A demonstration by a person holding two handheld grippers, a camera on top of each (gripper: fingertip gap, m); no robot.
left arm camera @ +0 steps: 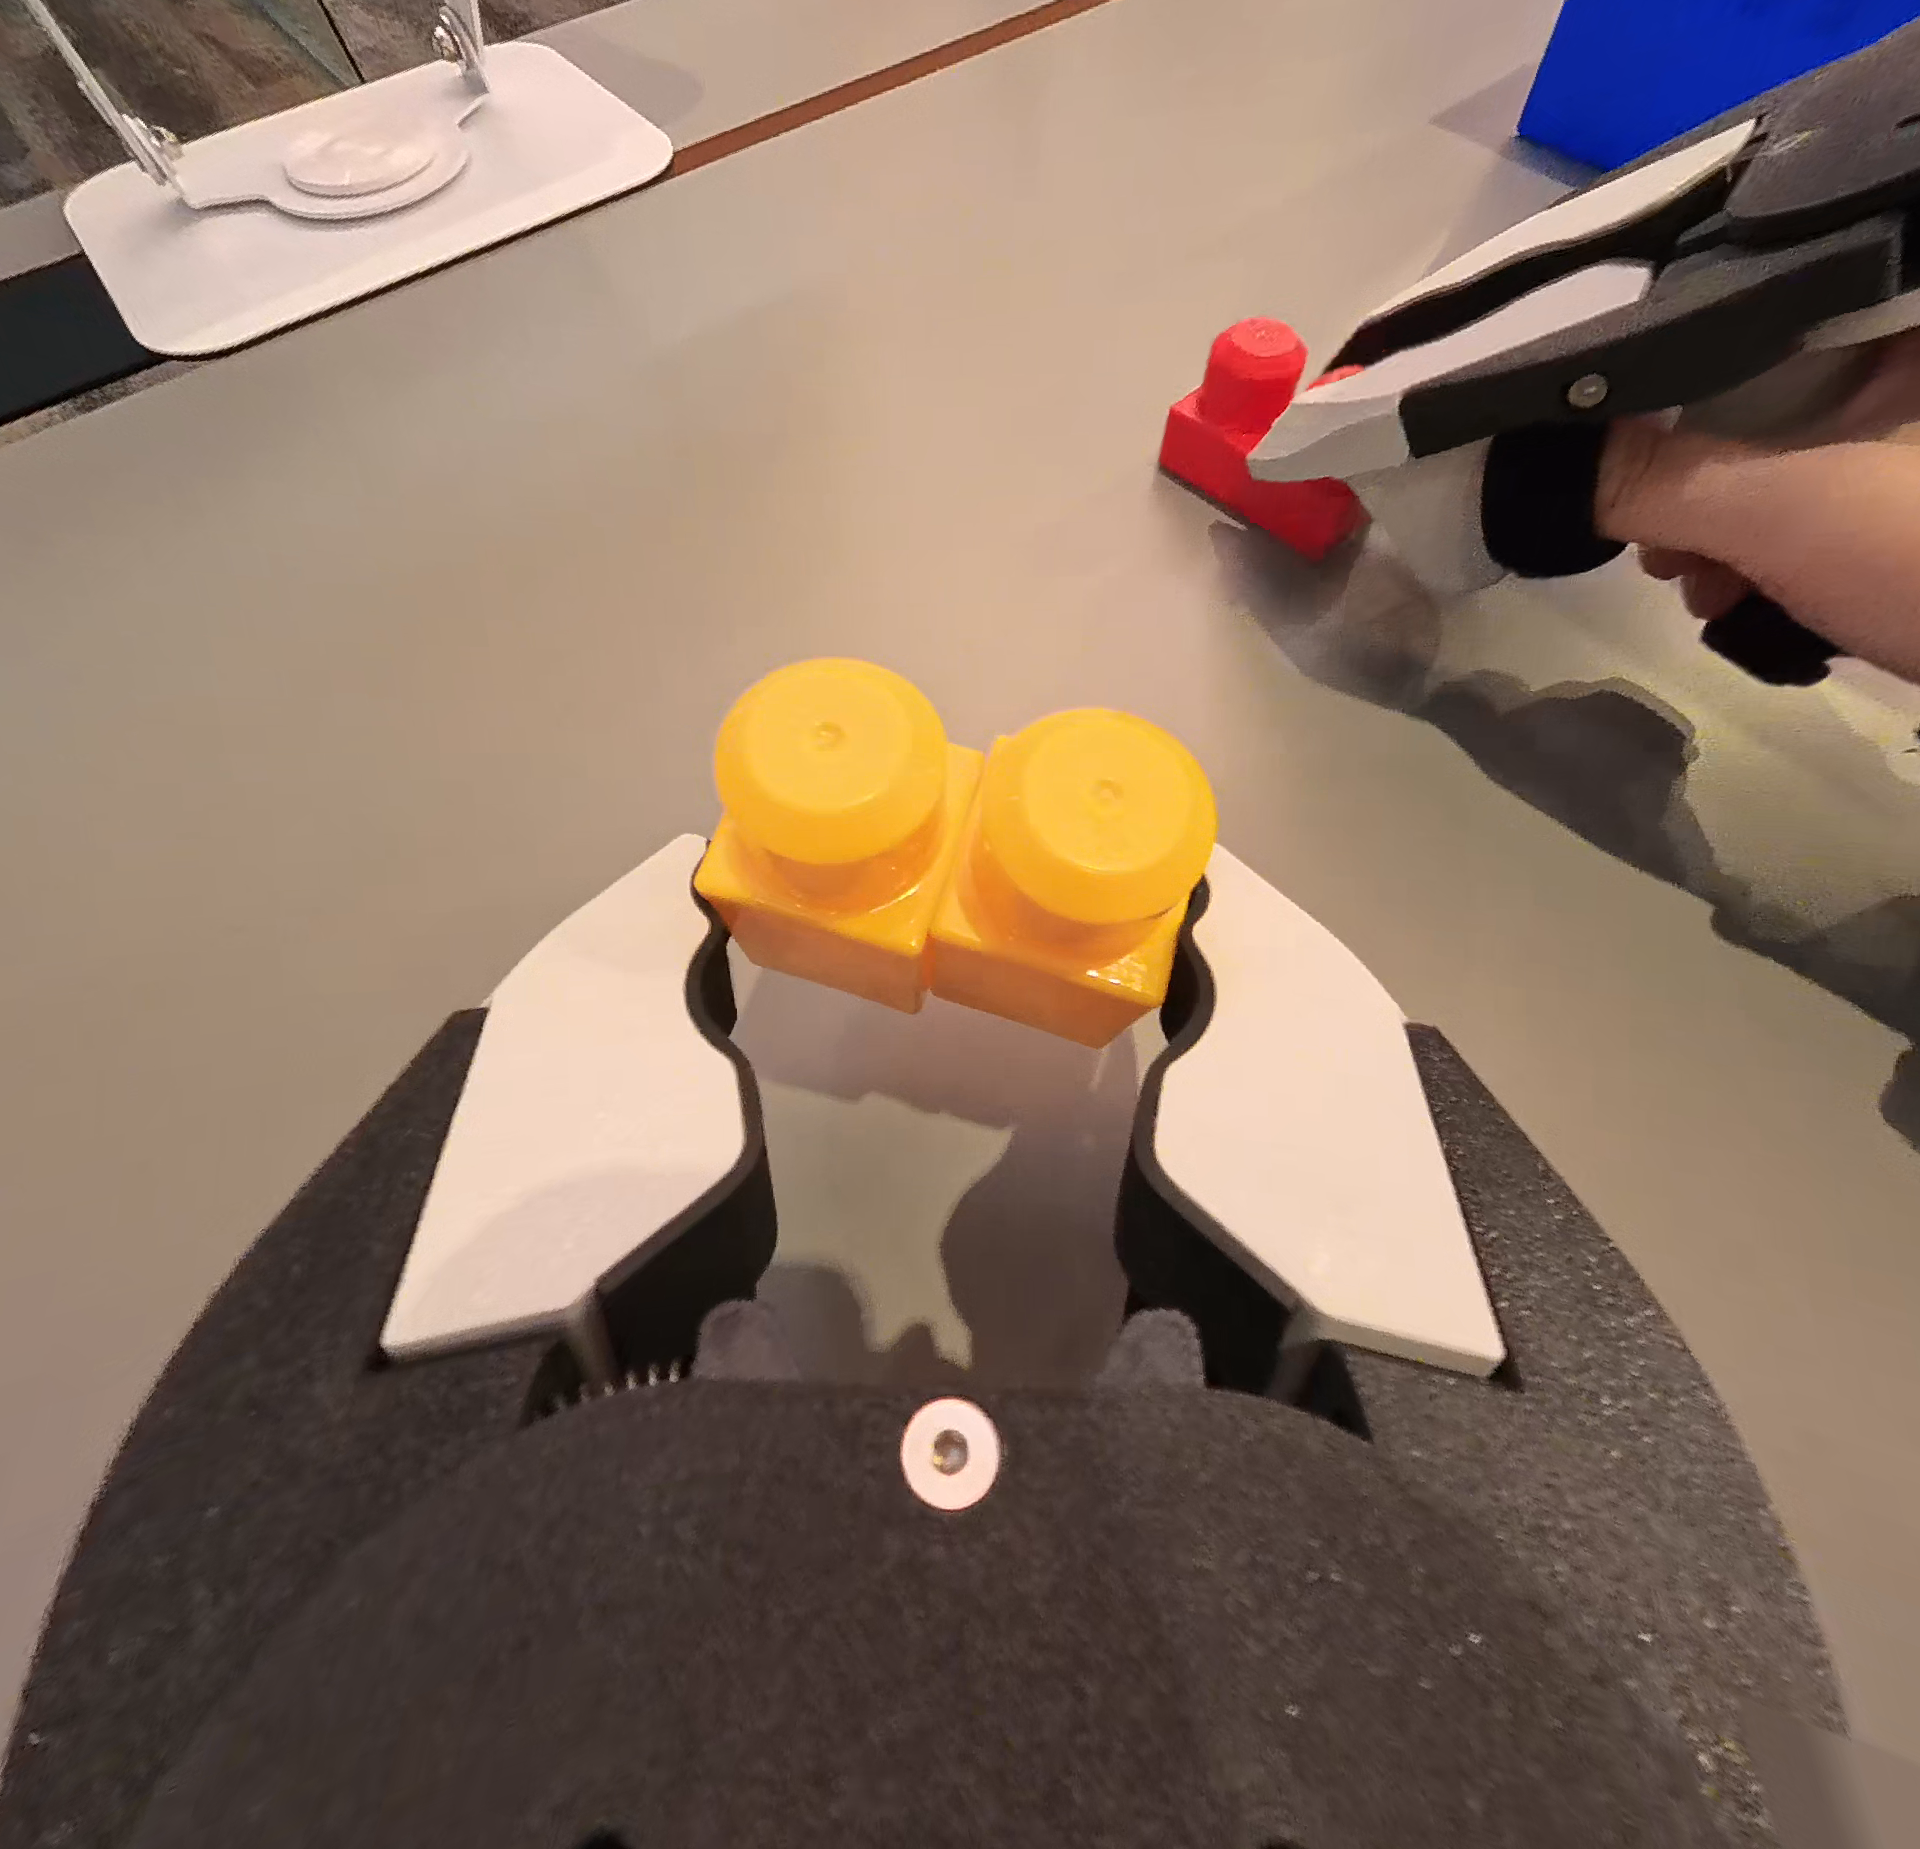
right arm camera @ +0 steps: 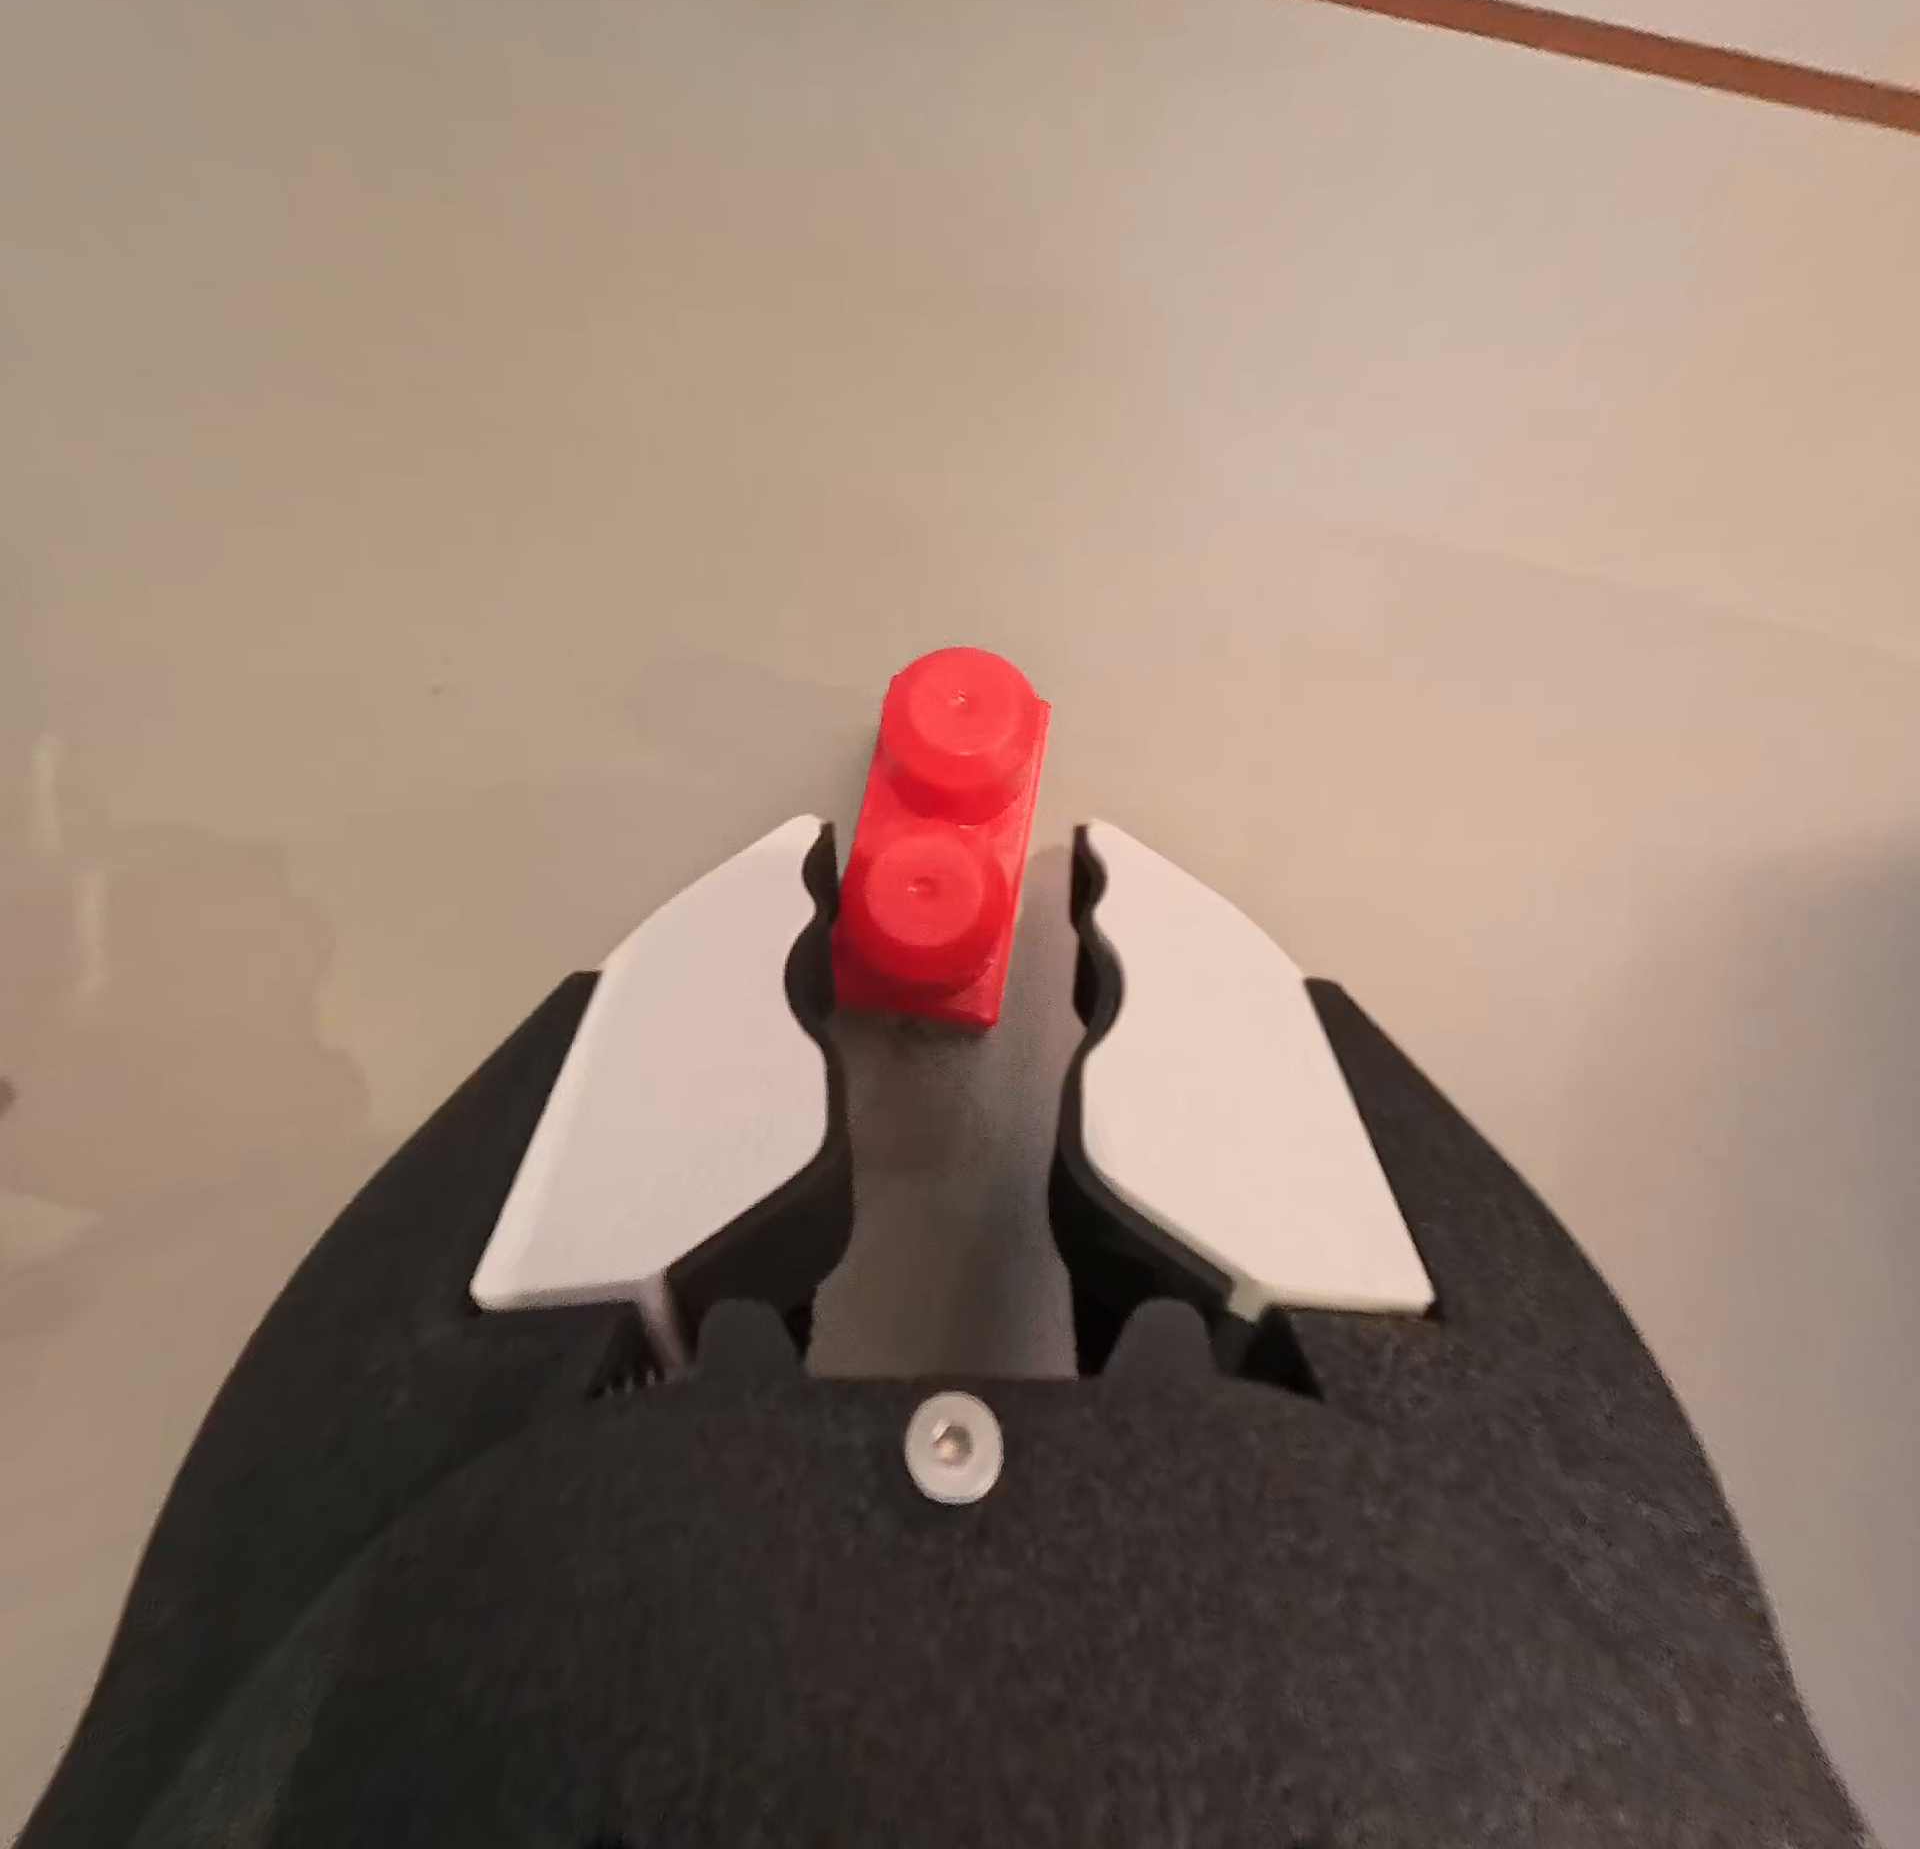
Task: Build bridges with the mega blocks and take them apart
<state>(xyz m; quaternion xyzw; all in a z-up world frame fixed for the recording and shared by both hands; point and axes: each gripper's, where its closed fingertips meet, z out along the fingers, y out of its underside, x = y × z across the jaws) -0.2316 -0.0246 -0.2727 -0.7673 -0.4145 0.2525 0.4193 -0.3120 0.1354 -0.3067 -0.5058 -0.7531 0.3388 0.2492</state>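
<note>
Grip on the yellow block [left arm camera: 951,854] looks secure: the left gripper [left arm camera: 948,911] is clamped across the block's two short ends and appears to hold it clear of the tabletop [left arm camera: 520,552], tilted down to its right, both studs up. Well apart, the red block [right arm camera: 935,864] lies flat on the tabletop between the fingers of the right gripper [right arm camera: 948,864], which stand apart; the left finger sits against or just beside the block's side, and the right finger shows a clear gap.

Risks, as I judge them: closing the right gripper from this off-centre stance could shove or twist the red block sideways before both pads bite, since nothing braces it on the smooth surface. The yellow block's tilt could make its underside meet studs crookedly, so it may jam or pop loose under pressing force.

Open room is generous. Bare tabletop lies ahead of both blocks. A white stand base [left arm camera: 364,199] sits far off to the left near the tabletop's edge, and a blue object [left arm camera: 1714,33] stands behind the right gripper, limiting any backward swing there. A brown strip [right arm camera: 1507,17] crosses the surface beyond.
</note>
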